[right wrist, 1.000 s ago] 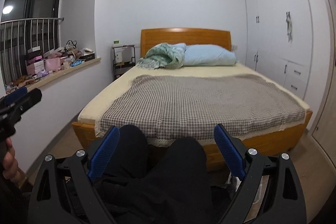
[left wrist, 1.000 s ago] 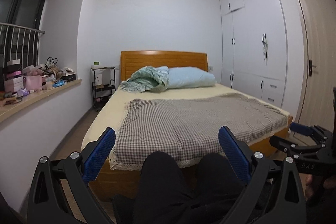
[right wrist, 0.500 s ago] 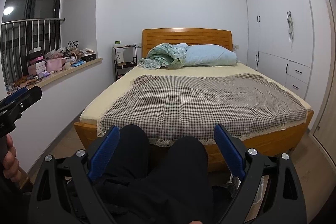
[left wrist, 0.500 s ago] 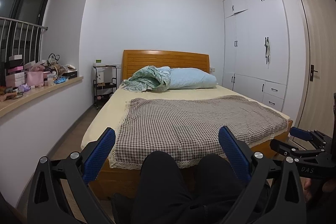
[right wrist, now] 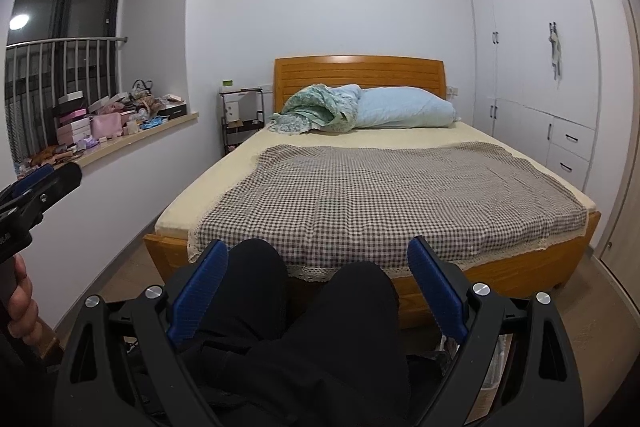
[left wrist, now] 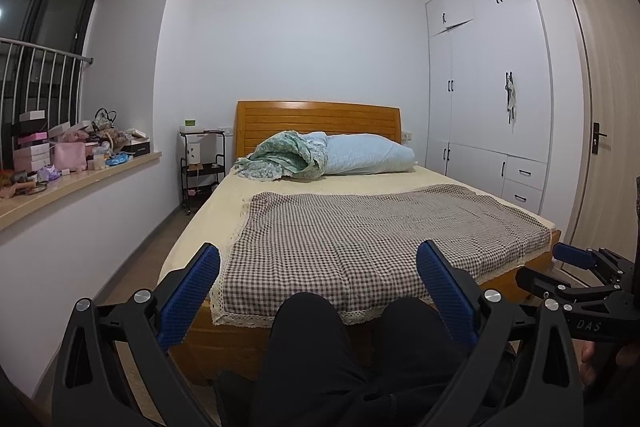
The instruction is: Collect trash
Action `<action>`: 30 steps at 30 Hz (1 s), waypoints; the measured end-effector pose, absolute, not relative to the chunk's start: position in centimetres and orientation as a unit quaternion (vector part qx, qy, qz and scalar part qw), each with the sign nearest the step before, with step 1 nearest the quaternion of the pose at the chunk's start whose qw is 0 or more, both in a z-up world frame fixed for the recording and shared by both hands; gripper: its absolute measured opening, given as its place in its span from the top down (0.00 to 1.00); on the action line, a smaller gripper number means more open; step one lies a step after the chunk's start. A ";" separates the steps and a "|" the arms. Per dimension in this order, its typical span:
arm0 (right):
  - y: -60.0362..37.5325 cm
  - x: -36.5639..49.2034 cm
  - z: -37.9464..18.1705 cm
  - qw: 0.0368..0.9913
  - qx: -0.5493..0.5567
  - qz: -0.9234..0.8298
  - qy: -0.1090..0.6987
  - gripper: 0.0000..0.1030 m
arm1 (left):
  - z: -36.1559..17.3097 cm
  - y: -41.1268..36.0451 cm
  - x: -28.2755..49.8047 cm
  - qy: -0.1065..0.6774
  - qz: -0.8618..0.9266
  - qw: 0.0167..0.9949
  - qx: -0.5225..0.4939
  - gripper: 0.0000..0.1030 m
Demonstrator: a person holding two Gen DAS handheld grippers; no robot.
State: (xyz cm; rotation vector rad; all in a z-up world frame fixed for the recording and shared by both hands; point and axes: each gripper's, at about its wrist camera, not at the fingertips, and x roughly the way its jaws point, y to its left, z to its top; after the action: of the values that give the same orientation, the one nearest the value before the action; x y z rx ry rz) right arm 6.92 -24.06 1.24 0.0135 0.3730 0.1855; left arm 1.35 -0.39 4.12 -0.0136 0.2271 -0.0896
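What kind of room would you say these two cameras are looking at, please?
A bedroom in a home: a wooden bed with a pillow, a white built-in wardrobe, and a cluttered window ledge.

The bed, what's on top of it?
On the bed lie a checked blanket, a light blue pillow and a bunched green quilt by the headboard. The blanket hides the sheet beneath it, and the person's dark knees cover its near edge.
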 end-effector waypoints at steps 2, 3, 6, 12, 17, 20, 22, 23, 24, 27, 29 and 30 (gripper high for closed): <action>-24.0 6.9 1.3 0.979 0.006 0.090 0.185 0.15 | 4.0 -0.6 1.2 0.113 -0.045 0.993 -0.005 0.07; -24.0 6.9 1.3 0.979 0.007 0.090 0.185 0.15 | 4.0 -0.7 1.2 0.112 -0.045 0.993 -0.004 0.07; -24.1 7.0 1.3 0.978 0.009 0.090 0.186 0.15 | 4.0 -0.7 1.1 0.111 -0.044 0.993 -0.003 0.07; -23.9 7.0 1.3 0.978 0.007 0.090 0.186 0.15 | 4.1 -0.8 0.9 0.111 -0.044 0.993 -0.003 0.08; -23.8 6.9 1.4 0.979 0.007 0.086 0.184 0.15 | 4.2 -0.8 0.9 0.109 -0.044 0.993 -0.003 0.08; -23.7 7.1 1.5 0.979 0.007 0.082 0.188 0.15 | 4.2 -0.7 0.8 0.108 -0.044 0.993 -0.003 0.08; -23.8 7.2 1.4 0.978 0.008 0.083 0.192 0.15 | 4.3 -0.7 0.9 0.109 -0.044 0.993 -0.002 0.08; -23.8 7.3 1.4 0.978 0.010 0.083 0.193 0.15 | 4.3 -0.7 0.8 0.109 -0.044 0.993 -0.002 0.08; -23.8 7.3 1.4 0.977 0.011 0.083 0.194 0.15 | 4.3 -0.7 0.8 0.109 -0.044 0.993 -0.002 0.08; -23.8 7.1 1.4 0.979 0.011 0.080 0.190 0.15 | 4.3 -0.7 0.8 0.109 -0.044 0.993 -0.003 0.08; -23.6 6.8 1.3 0.979 0.005 0.088 0.184 0.15 | 4.3 -0.7 0.8 0.110 -0.044 0.993 -0.003 0.08; -23.6 6.8 1.3 0.979 0.003 0.089 0.184 0.15 | 4.4 -0.7 0.9 0.111 -0.045 0.993 -0.003 0.08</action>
State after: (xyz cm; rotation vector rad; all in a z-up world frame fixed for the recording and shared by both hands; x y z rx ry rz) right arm 6.82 -23.63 1.32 0.0069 0.3697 0.1790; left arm 0.93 -0.69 4.35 -0.0056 0.2221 -0.0897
